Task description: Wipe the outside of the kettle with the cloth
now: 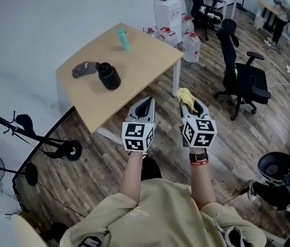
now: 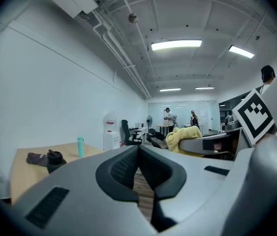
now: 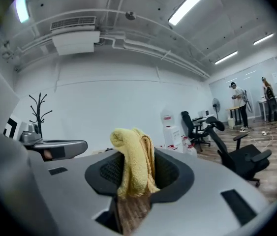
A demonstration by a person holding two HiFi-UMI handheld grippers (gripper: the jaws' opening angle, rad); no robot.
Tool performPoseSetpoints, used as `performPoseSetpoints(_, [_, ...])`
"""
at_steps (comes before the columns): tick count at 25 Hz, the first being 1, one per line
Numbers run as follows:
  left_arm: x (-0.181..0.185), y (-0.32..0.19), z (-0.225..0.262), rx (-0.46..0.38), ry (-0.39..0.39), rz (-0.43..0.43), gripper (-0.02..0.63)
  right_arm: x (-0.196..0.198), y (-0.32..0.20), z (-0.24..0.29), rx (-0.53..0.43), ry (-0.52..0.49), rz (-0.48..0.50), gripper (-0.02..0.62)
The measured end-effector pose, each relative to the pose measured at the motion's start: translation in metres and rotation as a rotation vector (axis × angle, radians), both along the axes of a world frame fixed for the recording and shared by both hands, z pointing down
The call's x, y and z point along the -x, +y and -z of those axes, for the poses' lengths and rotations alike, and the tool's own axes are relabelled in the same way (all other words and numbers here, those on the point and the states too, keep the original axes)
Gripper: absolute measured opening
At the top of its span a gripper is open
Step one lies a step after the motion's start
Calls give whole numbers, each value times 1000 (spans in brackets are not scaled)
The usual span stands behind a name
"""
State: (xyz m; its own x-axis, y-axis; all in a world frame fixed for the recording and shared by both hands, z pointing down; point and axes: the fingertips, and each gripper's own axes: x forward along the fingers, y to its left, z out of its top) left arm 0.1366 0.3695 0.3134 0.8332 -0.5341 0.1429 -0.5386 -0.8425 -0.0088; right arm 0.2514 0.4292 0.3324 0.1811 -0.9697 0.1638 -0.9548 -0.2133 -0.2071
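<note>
1. Wood flooring lies below me; the squat black kettle (image 1: 108, 76) stands upright on the pale wooden table (image 1: 139, 60), well apart from both grippers.
2. My right gripper (image 1: 191, 103) pinches the fluffy yellow cloth (image 3: 131, 156).
3. My left gripper (image 2: 138, 151) has its jaws pressed together, empty.

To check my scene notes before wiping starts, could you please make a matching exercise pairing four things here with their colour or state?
Things: 1 cloth; 2 kettle; 3 bottle; 4 left tool.
States: A teal, standing on the table; B shut, empty; C yellow, clamped in the right tool; D black, beside a grey rag.
Pairs: 1-C; 2-D; 3-A; 4-B.
</note>
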Motion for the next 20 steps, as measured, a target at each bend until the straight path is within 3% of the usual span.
performPoseSetpoints(7, [86,-152,2,-13,27,172,23,87,-177,4,-23,-19,195,149])
performPoseSetpoints(11, [118,-230,7,-8,29,264,23,122,-266,10,-19,-17,298,149])
performPoseSetpoints(20, [192,-371,-5,21,37,335,23,198,-415,2,4,-37,368,149])
